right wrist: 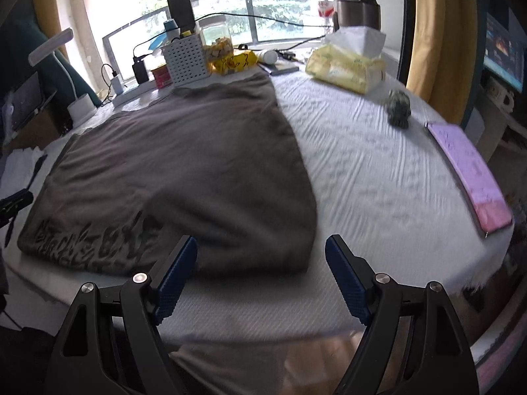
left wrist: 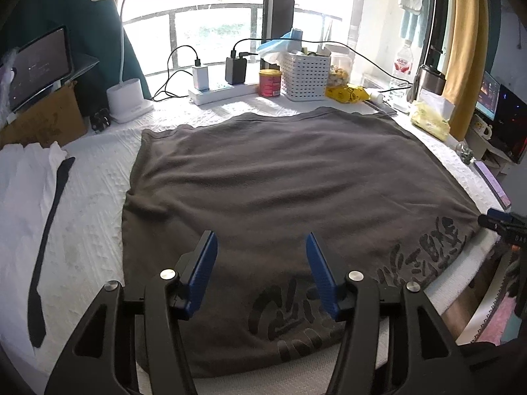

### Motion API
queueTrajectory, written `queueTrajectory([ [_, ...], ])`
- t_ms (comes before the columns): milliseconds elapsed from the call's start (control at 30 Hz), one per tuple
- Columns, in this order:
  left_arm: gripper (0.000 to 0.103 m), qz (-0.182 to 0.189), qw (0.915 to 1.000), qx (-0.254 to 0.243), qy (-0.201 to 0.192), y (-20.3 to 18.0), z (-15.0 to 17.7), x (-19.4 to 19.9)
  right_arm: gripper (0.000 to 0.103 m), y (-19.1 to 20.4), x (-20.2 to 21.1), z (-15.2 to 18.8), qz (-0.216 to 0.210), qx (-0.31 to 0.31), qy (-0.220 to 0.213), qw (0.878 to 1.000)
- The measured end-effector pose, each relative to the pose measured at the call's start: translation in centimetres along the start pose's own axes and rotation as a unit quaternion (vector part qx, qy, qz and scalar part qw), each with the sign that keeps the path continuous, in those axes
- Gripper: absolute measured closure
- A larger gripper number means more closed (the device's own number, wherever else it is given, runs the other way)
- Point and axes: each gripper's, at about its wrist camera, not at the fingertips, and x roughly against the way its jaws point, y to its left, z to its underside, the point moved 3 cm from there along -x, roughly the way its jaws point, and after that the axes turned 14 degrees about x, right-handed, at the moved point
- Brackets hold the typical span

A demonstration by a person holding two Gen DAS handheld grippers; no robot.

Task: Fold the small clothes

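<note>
**Grey shirt spread flat, both hand-held grippers at its near hem**

The white-covered worktop (left wrist: 98, 177) carries the grey T-shirt (left wrist: 280, 177), spread flat with its printed lettering (left wrist: 355, 283) running along the edge nearest me. The shirt's long axis seems to run away from me toward the window, though the fisheye makes that hard to judge.

My left hand-held gripper (left wrist: 262, 273) hovers over the near hem, jaws wide apart and holding nothing; the cloth lies straight ahead and beneath it. My right hand-held gripper (right wrist: 260, 276) is also spread open and empty, and sits off the shirt's near right corner (right wrist: 296, 263), so the fabric lies ahead and to its left. I judge the left is nearer to cloth it can pinch; the right needs a short shift left to reach the corner.

The left view shows the shirt's far left edge, plus white cloth (left wrist: 29, 171) and a dark sock (left wrist: 49, 237) beside it. The blurred right view alone shows the bare worktop beyond the shirt's right edge, with a tissue pack (right wrist: 346, 65) and a pink book (right wrist: 471, 171).
</note>
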Motion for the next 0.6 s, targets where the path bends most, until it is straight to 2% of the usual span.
queueTrajectory([
  [167,0.046,0.013,0.9999,0.003,0.009,0.0,0.6,-0.4,0.020,0.9,-0.1,1.1,-0.010,-0.017,0.010,1.000],
  [267,0.046,0.019,0.9997,0.003,0.013,0.0,0.7,-0.7,0.020,1.3,-0.1,1.3,-0.002,-0.016,0.013,1.000],
  [600,0.046,0.016,0.9992,0.036,0.012,2.2,-0.5,-0.9,0.019,0.6,-1.9,-1.1,-0.020,-0.068,0.006,0.997],
])
